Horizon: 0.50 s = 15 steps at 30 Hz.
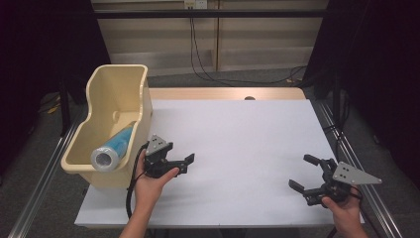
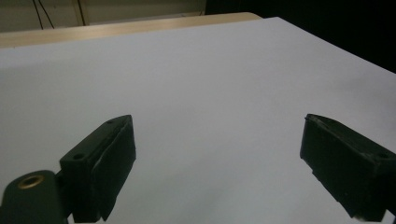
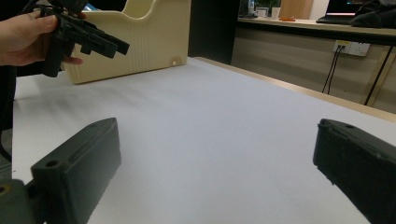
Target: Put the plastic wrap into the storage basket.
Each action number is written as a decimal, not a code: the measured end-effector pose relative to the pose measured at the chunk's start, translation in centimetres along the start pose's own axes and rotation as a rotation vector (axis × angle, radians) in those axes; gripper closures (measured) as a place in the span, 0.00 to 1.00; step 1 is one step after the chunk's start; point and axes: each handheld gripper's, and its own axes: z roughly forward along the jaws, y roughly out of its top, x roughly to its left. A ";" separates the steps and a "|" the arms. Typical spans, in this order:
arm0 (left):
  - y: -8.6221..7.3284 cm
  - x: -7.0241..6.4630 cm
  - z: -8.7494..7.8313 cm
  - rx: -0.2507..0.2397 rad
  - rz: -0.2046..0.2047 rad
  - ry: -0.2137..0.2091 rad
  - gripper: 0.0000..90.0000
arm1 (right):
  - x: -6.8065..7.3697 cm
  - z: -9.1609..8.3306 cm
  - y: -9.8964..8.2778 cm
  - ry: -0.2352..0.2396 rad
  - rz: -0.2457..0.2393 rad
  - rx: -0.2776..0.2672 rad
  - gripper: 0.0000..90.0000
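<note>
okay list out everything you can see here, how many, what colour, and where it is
bin: one, cream plastic, at the table's left edge
roll: one, blue with a white end, lying tilted inside the bin
table: one, white top with a wooden strip along its far edge
cables: a few, black, on the floor and wall beyond the table
left gripper: one, black, jaws open, held beside the bin
right gripper: one, black, jaws open, near the table's right front
hands: two, one on each gripper

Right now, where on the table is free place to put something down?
The white table is bare between the left gripper and right gripper, and behind them to the wooden edge. The left edge is crowded: the cream bin holds a blue roll.
</note>
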 end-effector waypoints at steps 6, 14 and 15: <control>-0.4 -0.3 -0.5 -0.033 0.022 0.009 0.08 | 0.0 0.1 0.0 -0.001 0.000 0.003 0.01; -0.9 -0.4 -1.3 -0.118 0.049 0.028 0.05 | 0.0 0.0 0.0 -0.003 0.001 0.003 0.01; -1.0 -0.4 -1.5 -0.133 0.058 0.026 0.05 | 0.0 0.1 -0.1 -0.003 0.001 0.003 0.01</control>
